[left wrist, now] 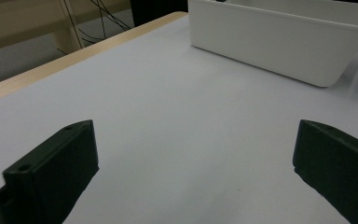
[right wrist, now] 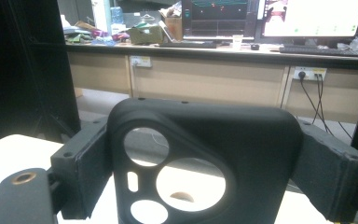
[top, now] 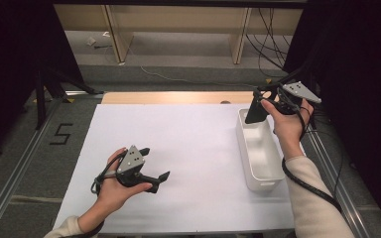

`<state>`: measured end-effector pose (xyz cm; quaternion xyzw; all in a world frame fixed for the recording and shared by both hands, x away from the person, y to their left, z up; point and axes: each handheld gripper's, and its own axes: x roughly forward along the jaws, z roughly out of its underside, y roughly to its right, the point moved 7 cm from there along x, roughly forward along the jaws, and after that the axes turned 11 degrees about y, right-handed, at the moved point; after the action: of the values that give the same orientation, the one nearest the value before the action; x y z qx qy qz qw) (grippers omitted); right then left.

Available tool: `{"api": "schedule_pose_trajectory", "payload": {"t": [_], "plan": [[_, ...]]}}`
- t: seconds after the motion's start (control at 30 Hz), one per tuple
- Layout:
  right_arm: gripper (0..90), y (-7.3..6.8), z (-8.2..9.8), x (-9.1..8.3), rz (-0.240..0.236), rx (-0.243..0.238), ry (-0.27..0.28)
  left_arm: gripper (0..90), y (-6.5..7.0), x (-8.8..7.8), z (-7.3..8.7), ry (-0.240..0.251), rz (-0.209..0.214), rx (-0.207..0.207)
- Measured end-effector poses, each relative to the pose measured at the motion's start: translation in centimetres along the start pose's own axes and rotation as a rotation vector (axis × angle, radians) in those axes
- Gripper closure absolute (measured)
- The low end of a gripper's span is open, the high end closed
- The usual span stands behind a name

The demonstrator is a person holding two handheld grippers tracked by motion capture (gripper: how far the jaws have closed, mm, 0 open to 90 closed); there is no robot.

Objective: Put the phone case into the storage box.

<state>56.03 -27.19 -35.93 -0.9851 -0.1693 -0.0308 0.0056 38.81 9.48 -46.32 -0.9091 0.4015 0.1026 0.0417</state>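
My right gripper point(top: 264, 102) is shut on a black phone case point(top: 254, 110) and holds it upright over the far end of a white bin point(top: 267, 185) at the table's right side. In the right gripper view the case point(right wrist: 205, 121), with its round camera cut-outs, spans the gap, and a pad point(right wrist: 81, 170) presses on each side edge. My left gripper point(top: 155, 162) rests low over the white mat point(top: 188, 144) at the front left, open. Between its jaws point(left wrist: 193, 163) lies only bare mat.
The bin point(left wrist: 279, 42) looks empty where its inside shows. A wooden table edge point(top: 178, 97) runs along the far side of the mat. Black curtains flank the table, and cables point(top: 273, 44) trail on the floor beyond.
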Motion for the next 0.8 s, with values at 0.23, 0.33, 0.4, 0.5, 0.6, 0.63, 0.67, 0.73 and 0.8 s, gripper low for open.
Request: {"api": "schedule_pose_trajectory", "payload": {"t": [0.23,0.33,0.4,0.5,0.6,0.63,0.67,0.73,0.8], "plan": [[15.0,-0.08,0.02,0.29,-0.003,-0.002,-0.001,0.0,0.02,0.02,0.01,0.001,0.001,0.000],[15.0,-0.15,0.07,0.44,-0.004,-0.007,-0.001,0.0,0.02,0.01,0.01,0.000,0.001,-0.001],[15.0,-0.19,0.09,0.54,-0.005,-0.006,-0.001,0.0,0.02,0.01,0.01,0.000,0.001,-0.002],[15.0,-0.26,0.07,0.62,-0.006,-0.005,-0.003,0.0,0.02,0.02,0.00,0.001,0.001,-0.001],[15.0,-0.27,0.08,0.71,-0.006,-0.006,-0.004,0.0,0.03,0.02,0.00,0.001,0.001,-0.001],[15.0,-0.27,0.10,0.75,-0.007,-0.005,-0.003,0.0,0.03,0.02,0.00,0.001,0.001,-0.001],[15.0,-0.26,0.11,0.78,-0.007,-0.005,-0.003,0.0,0.03,0.03,0.00,0.001,0.001,-0.001],[15.0,-0.24,0.15,0.85,-0.006,-0.004,-0.005,0.0,0.02,0.03,0.01,0.001,0.001,-0.001],[15.0,-0.22,0.17,0.94,-0.006,-0.004,-0.003,0.0,0.03,0.03,0.01,0.001,0.001,-0.001]]}}
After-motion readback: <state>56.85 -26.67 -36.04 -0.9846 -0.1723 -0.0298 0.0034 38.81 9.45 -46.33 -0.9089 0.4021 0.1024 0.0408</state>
